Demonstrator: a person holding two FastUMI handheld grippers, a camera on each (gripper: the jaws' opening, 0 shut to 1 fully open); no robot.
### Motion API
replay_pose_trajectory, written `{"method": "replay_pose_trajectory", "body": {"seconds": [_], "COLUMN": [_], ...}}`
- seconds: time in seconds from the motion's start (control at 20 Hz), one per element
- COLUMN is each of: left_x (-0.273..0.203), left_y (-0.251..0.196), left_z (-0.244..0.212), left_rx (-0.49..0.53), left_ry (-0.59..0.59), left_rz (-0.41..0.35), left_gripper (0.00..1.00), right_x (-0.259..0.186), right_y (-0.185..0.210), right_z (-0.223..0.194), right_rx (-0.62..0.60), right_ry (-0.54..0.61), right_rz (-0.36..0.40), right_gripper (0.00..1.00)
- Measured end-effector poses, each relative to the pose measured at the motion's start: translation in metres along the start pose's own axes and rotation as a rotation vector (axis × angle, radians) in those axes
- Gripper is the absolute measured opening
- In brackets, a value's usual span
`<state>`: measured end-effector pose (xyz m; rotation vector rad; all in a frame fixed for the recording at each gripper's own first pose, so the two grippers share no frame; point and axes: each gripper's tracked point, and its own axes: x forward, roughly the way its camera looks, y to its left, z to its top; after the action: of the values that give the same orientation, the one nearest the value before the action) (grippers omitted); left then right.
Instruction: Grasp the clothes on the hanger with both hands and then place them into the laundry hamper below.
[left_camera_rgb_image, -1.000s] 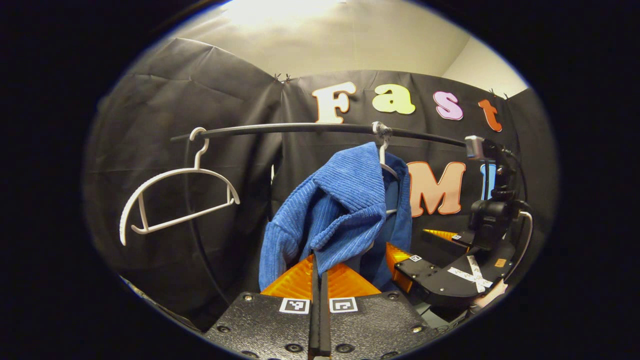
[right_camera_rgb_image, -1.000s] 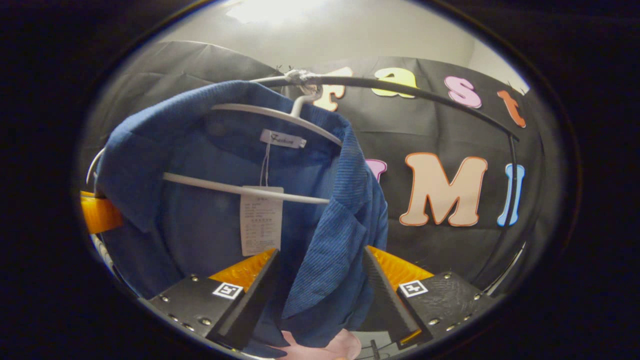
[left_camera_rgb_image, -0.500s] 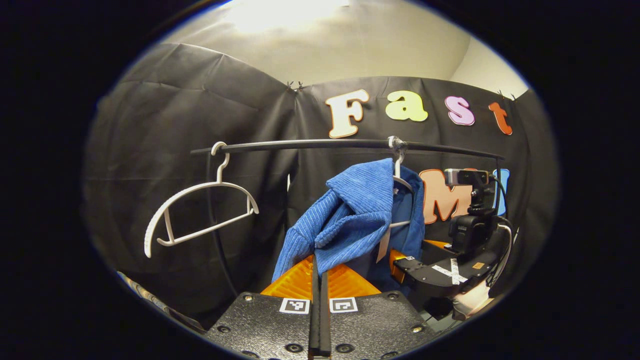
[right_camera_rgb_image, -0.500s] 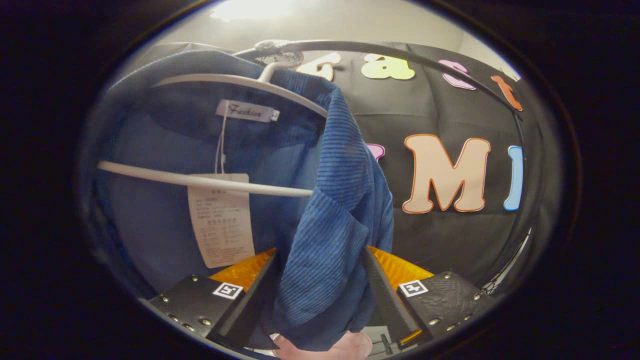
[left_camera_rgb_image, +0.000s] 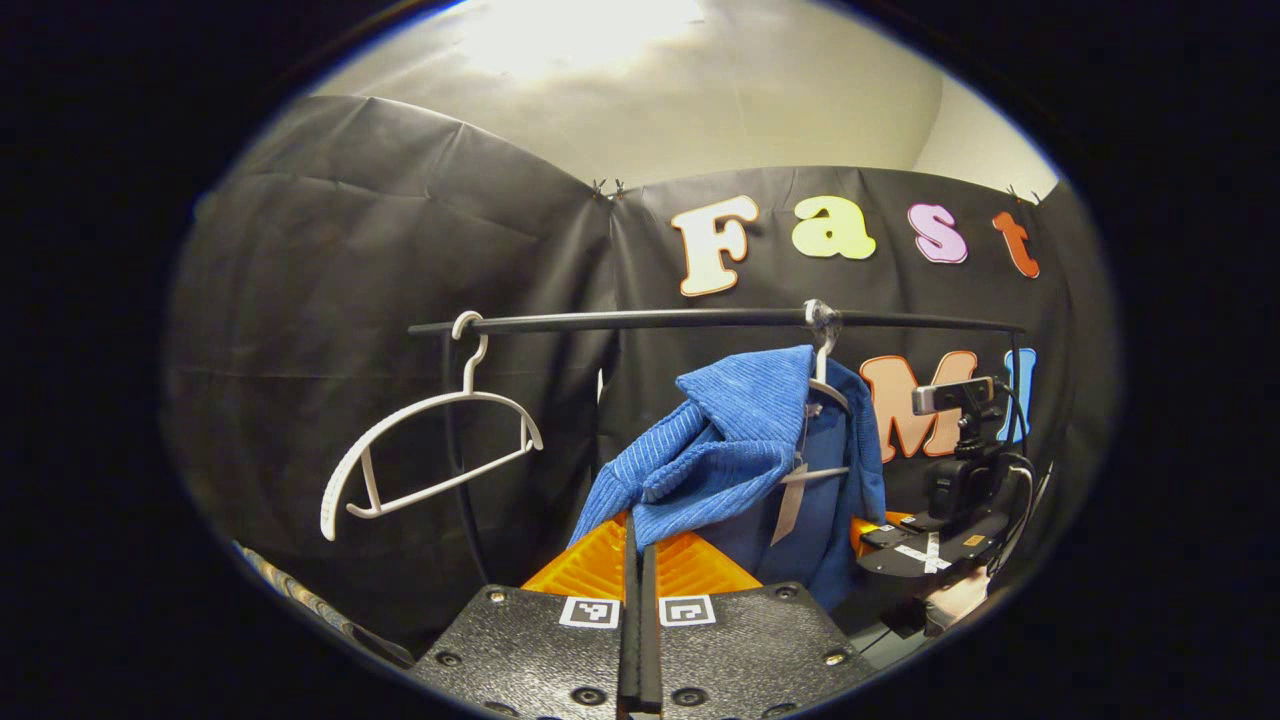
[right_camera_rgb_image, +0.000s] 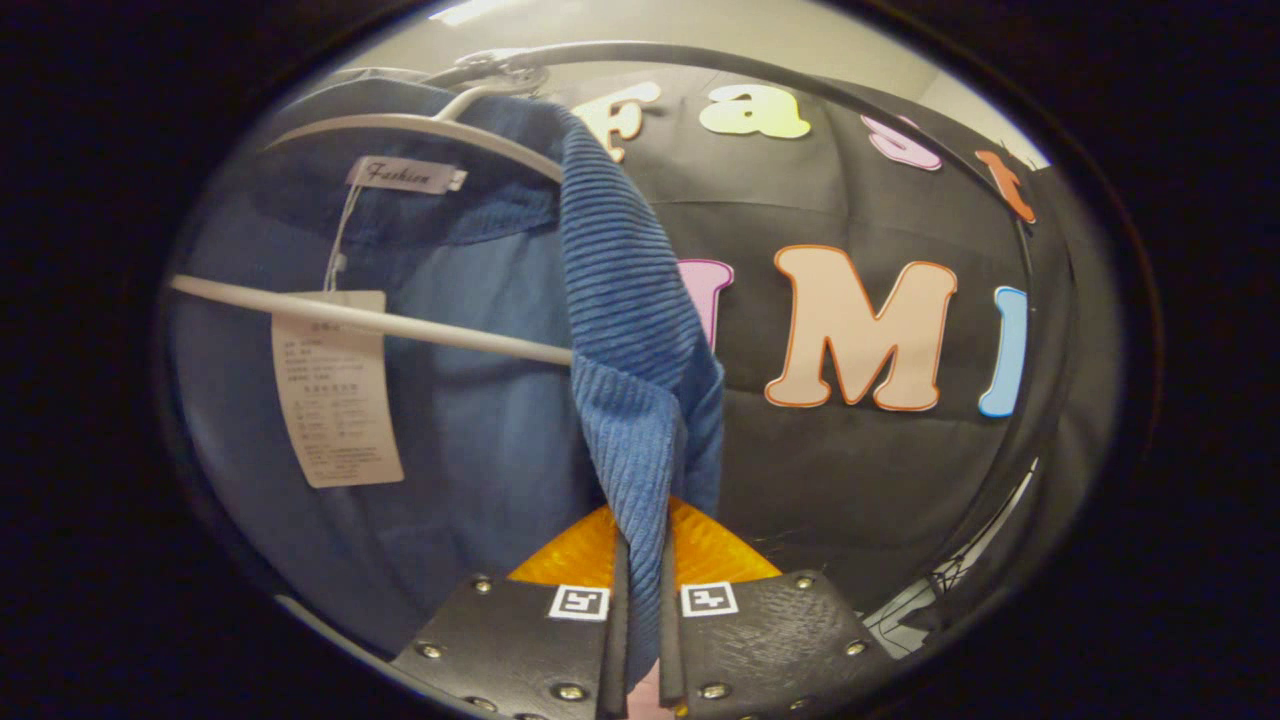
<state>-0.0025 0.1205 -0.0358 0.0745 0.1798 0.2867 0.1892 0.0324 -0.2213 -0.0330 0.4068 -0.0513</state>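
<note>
A black rail (left_camera_rgb_image: 700, 320) is seen running across the booth. From it a blue ribbed garment (left_camera_rgb_image: 735, 455) is hung on a white hanger (right_camera_rgb_image: 420, 125), with a paper tag (right_camera_rgb_image: 335, 385) dangling across the hanger's lower bar. Toward the rail's other end, an empty white hanger (left_camera_rgb_image: 430, 440) is hooked, well apart from the garment. The left gripper (left_camera_rgb_image: 638, 560) is pressed closed on the garment's lower edge. The right gripper (right_camera_rgb_image: 640, 610) is clamped on a hanging fold of the same garment, the cloth being pinched between both fingers.
</note>
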Motion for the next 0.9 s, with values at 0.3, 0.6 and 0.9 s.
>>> {"method": "replay_pose_trajectory", "body": {"seconds": [0.3,0.6,0.9], "left_x": [0.004,0.004,0.005], "left_y": [0.010,0.008,0.003], "left_z": [0.017,0.036,0.059], "left_rx": [-0.056,-0.068,-0.147], "left_ry": [-0.031,-0.055,-0.079], "left_rz": [-0.015,-0.055,-0.110], "left_gripper": [0.00,0.00,0.00], "right_x": [0.000,0.011,0.024], "right_y": [-0.047,-0.086,-0.113], "right_z": [0.033,0.066,0.098], "right_rx": [-0.010,0.006,0.053], "right_ry": [-0.070,-0.132,-0.190], "right_rz": [-0.079,-0.133,-0.173], "right_gripper": [0.12,0.12,0.12]}}
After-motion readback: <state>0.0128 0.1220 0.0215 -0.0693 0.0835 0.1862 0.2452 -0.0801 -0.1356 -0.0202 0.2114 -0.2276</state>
